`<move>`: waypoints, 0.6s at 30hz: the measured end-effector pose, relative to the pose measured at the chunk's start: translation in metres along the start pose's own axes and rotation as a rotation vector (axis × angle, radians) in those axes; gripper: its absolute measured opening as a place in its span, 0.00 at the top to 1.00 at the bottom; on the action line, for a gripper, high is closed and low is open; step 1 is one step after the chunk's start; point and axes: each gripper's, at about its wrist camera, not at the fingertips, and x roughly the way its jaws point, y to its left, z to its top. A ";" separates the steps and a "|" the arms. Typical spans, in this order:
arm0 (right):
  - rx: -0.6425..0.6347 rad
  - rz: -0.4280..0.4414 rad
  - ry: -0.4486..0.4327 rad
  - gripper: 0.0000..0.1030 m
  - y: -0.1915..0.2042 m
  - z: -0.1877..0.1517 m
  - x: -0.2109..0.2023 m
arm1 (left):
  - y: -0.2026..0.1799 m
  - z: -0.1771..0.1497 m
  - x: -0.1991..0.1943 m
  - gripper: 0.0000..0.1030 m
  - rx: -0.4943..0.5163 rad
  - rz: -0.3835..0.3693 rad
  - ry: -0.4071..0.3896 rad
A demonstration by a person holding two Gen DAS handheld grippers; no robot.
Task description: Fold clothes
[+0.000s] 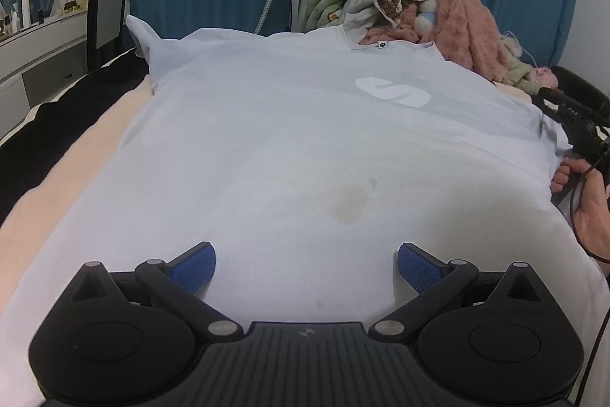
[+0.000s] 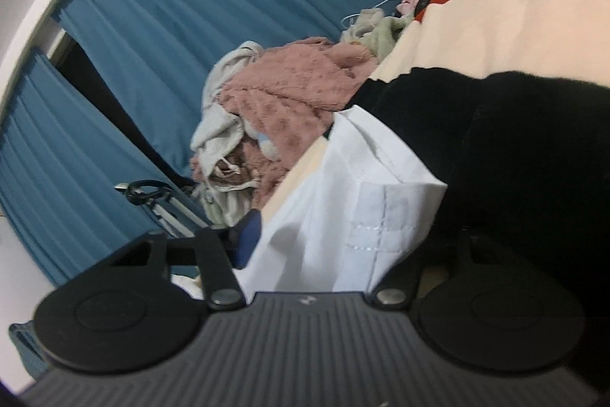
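A pale blue T-shirt (image 1: 286, 140) with a white logo lies spread flat, front up, on the bed, collar at the far end. My left gripper (image 1: 307, 266) hovers over its near hem, open, with nothing between its blue pads (image 1: 194, 266). At the shirt's right side a person's hand (image 1: 587, 201) holds my right gripper (image 1: 572, 128). In the right wrist view the shirt's sleeve (image 2: 343, 201) lies between the jaws of the right gripper (image 2: 328, 243), which stand well apart. One blue pad (image 2: 248, 235) sits at the cloth's edge; the other is hidden behind the sleeve.
A heap of clothes (image 1: 431, 14), pink fleece and beige pieces, sits beyond the collar; it shows as the clothes heap (image 2: 274, 109) in the right wrist view. Cream bedding (image 1: 49, 216) with black patches (image 2: 514, 147) lies under the shirt. A chair (image 1: 106, 14), a dresser (image 1: 38, 41) and blue curtains stand behind.
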 end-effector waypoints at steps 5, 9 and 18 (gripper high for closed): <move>-0.031 -0.077 0.023 0.88 0.001 -0.001 0.001 | -0.001 0.002 0.008 0.00 0.016 0.014 -0.003; -0.136 -0.197 0.052 0.94 0.022 0.000 0.001 | 0.004 0.004 0.010 0.00 0.011 0.000 -0.015; -0.645 -0.268 -0.137 0.95 0.174 0.009 -0.036 | 0.022 0.006 -0.002 0.00 -0.065 0.006 -0.020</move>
